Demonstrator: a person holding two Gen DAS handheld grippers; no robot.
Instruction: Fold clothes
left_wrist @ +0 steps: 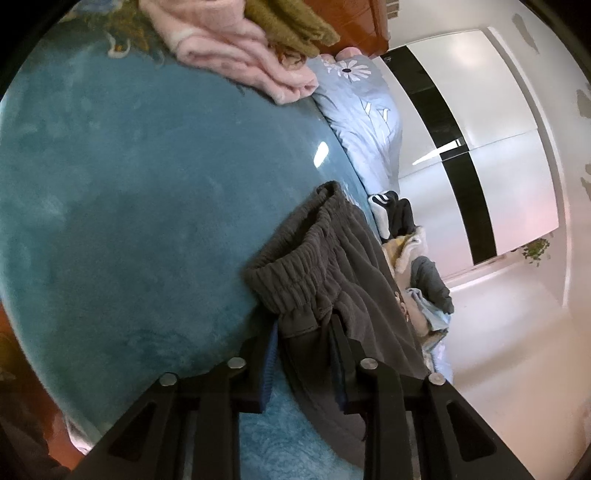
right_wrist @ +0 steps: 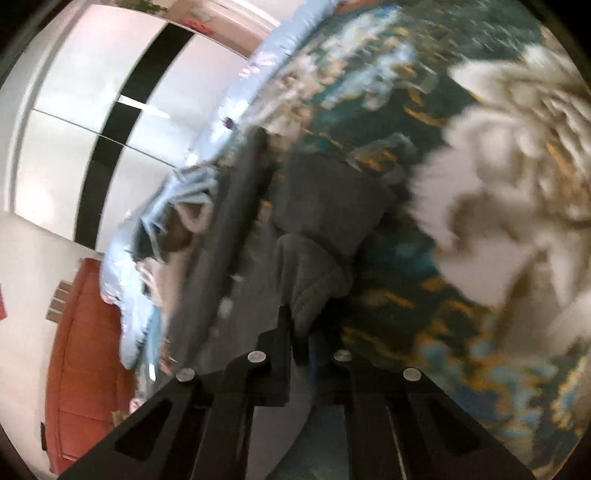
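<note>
Dark grey trousers [left_wrist: 325, 266] with an elastic waistband hang over the teal bed cover [left_wrist: 129, 203]. My left gripper [left_wrist: 304, 332] is shut on the trousers just below the waistband. In the blurred right wrist view the same grey trousers [right_wrist: 314, 266] lie bunched on the patterned teal cover [right_wrist: 406, 295]. My right gripper [right_wrist: 306, 325] is shut on a fold of them.
Folded pink [left_wrist: 236, 55] and olive [left_wrist: 291, 22] clothes lie at the far end of the bed. A light blue quilt [left_wrist: 365, 118] and a heap of mixed clothes [left_wrist: 417, 266] lie along the bed's edge. A white fluffy garment [right_wrist: 517, 177] is at right. A white wardrobe [left_wrist: 498, 129] stands beyond.
</note>
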